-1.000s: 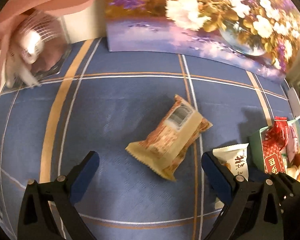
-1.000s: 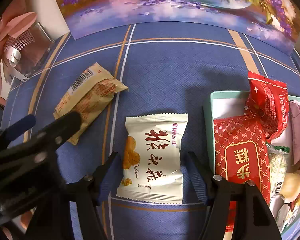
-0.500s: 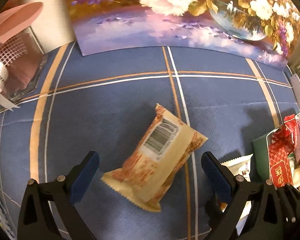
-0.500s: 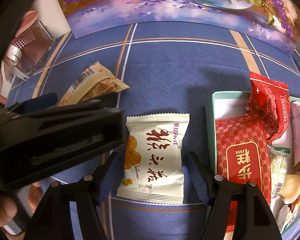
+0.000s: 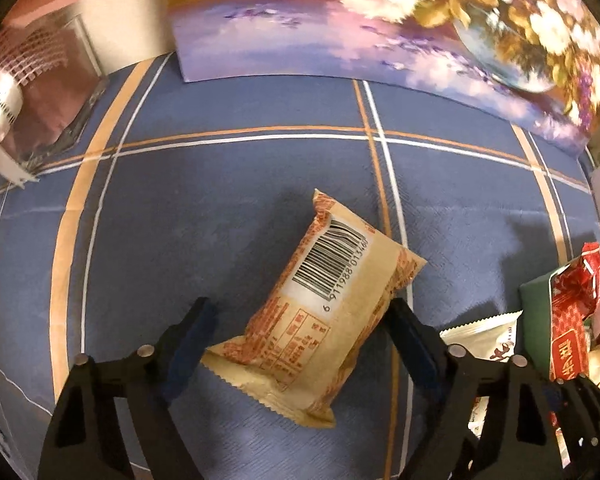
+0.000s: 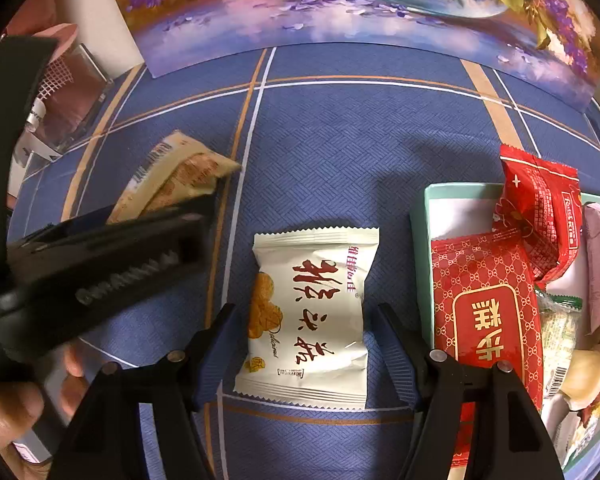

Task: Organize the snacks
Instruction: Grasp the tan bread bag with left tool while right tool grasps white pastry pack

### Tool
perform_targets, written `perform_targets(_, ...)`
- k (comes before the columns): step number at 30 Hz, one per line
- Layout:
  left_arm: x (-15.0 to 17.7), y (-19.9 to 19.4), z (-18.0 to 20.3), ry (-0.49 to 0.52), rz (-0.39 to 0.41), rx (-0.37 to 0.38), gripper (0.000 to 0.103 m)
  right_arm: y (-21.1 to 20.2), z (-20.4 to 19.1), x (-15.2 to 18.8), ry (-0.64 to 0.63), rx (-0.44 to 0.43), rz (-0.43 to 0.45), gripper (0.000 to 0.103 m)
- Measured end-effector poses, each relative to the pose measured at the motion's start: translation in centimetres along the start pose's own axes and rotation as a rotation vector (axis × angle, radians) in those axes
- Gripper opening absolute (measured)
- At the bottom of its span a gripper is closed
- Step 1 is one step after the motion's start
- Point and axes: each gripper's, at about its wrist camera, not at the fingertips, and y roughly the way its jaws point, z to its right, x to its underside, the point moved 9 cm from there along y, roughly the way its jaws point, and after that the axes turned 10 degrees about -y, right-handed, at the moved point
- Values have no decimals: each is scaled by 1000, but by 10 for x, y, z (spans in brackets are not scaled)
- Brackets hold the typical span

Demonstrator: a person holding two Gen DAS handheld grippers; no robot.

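Observation:
A tan and orange snack packet [image 5: 320, 300] with a barcode lies on the blue tablecloth, between the open fingers of my left gripper [image 5: 300, 320]; it also shows in the right wrist view [image 6: 172, 176]. A white snack packet [image 6: 312, 312] with red writing lies between the open fingers of my right gripper [image 6: 304, 332]; its edge shows in the left wrist view [image 5: 488, 332]. A mint green box [image 6: 420, 240] at the right holds several snacks, among them a red patterned packet [image 6: 488, 304]. The left gripper's body [image 6: 92, 256] crosses the right wrist view.
A flower painting [image 6: 340, 4] stands along the back of the table. A clear box with a pink lid [image 5: 36, 92] stands at the far left. The blue checked tablecloth [image 5: 220, 200] stretches between them.
My left gripper has moved forward and down over the tan packet, which now sits between its fingers. The right gripper has stayed over the white packet.

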Motion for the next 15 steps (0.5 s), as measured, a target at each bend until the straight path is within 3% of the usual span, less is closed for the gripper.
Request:
perform_targets(1,0,-2,-5,-14,6,3,75,0,0,0,-1,1,0,72)
perform_targets(4,1,-7,-19,-49,17,19,69,0,0,0,0,2,0,72)
perform_targets(15,25,-18,-64,-133,-1,3,66,0,-1,-1,1,2,0,72)
